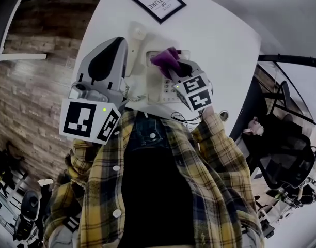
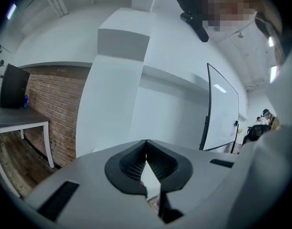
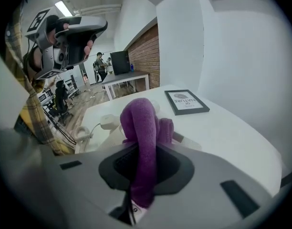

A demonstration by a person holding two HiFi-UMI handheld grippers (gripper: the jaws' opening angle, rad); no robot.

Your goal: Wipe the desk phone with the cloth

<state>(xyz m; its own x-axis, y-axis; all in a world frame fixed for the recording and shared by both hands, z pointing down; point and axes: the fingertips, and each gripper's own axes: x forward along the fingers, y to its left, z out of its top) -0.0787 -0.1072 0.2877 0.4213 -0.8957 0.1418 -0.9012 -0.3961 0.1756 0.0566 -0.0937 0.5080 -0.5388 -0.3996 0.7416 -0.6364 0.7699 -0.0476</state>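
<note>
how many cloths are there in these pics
1. A purple cloth, pinched in the right gripper, over the desk phone. The left gripper is shut and holds none. The grippers hide part of the white table, so another could be out of sight.

The white tabletop (image 1: 220, 40) has a rounded outline and is mostly bare. A black-framed picture (image 1: 156, 1) rests near its far side. Closer to the person sits a pale desk phone (image 1: 157, 87). Its handset (image 1: 136, 35) runs along the phone's left side, though whether it lies in the cradle or on the tabletop is hard to tell. A coiled cord (image 3: 84, 133) trails toward the near edge.
</note>
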